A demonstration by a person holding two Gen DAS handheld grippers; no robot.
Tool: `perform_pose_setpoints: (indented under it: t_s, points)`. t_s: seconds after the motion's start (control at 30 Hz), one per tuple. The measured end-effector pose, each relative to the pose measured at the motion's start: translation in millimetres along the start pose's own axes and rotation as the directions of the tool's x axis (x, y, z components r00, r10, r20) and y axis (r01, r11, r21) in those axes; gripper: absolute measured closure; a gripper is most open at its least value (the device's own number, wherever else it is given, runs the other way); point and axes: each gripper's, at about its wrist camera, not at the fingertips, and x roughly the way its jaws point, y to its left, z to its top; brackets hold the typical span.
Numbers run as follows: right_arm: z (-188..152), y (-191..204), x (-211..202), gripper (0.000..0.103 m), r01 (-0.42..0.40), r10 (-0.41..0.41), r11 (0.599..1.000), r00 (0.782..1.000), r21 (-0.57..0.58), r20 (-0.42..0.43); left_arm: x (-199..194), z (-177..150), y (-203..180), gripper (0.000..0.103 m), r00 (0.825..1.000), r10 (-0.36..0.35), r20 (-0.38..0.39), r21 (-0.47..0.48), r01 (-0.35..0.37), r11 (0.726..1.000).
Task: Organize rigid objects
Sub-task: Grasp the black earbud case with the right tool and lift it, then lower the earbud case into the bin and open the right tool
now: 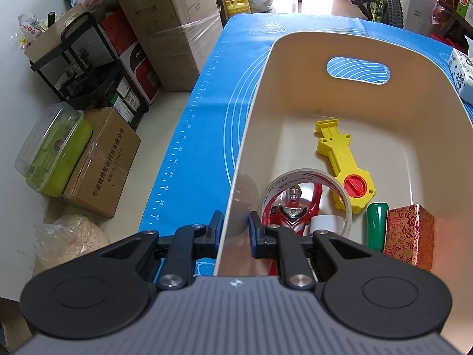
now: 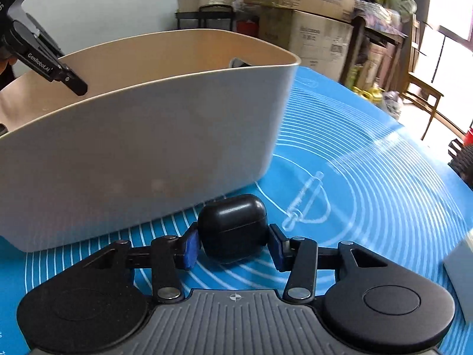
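A cream plastic bin (image 1: 295, 47) stands on the blue mat (image 1: 207, 103). My left gripper (image 1: 235, 229) straddles its near left wall, one finger outside and one inside, shut on the rim. Inside lie a yellow toy launcher (image 1: 340, 159), a clear tape roll (image 1: 304, 198), a red and silver figure (image 1: 291, 210), a green handle (image 1: 377, 224) and a red patterned box (image 1: 409, 236). In the right wrist view the bin (image 2: 142, 148) is just ahead. My right gripper (image 2: 233, 244) is shut on a black earbud case (image 2: 233, 227) just above the mat (image 2: 369, 192). The left gripper (image 2: 75, 84) shows at the bin's rim.
A tissue pack (image 1: 462, 71) sits on the mat at the far right. Cardboard boxes (image 1: 165, 29), a black cart (image 1: 77, 59) and a green container (image 1: 53, 151) stand on the floor left of the table. A white box edge (image 2: 461, 269) lies at my right.
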Motion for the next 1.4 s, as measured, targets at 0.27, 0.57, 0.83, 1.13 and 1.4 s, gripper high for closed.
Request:
perform_pose_setpoints:
  t_s: [0.27, 0.57, 0.83, 1.13, 1.4]
  points:
    - [2.0, -5.0, -53.4, 0.05, 0.128, -0.141, 0.985, 0.984, 0.119, 0.105, 0.4, 1.1, 2.0, 0.083, 1.0, -0.005, -0.002, -0.016, 0.005, 1.0]
    - [36.3, 11.4, -108.7, 0.05, 0.219, -0.277, 0.948, 0.926, 0.232, 0.256, -0.2, 0.5, 0.9, 0.083, 1.0, -0.006, 0.0, -0.019, 0.006, 1.0]
    - [85.7, 48.4, -107.7, 0.05, 0.148, -0.215, 0.962, 0.931, 0.231, 0.296, -0.6, 0.2, 1.0, 0.083, 1.0, -0.006, 0.001, -0.018, 0.006, 1.0]
    - [119.5, 103.4, -73.7, 0.05, 0.138, -0.16, 0.984, 0.963, 0.113, 0.215, -0.5, -0.2, 3.1, 0.083, 1.0, -0.007, 0.004, -0.008, 0.008, 1.0]
    - [122.9, 126.1, -43.4, 0.05, 0.126, -0.135, 0.987, 0.987, 0.103, 0.082, -0.1, -0.6, 2.4, 0.083, 1.0, -0.008, 0.004, -0.008, 0.008, 1.0]
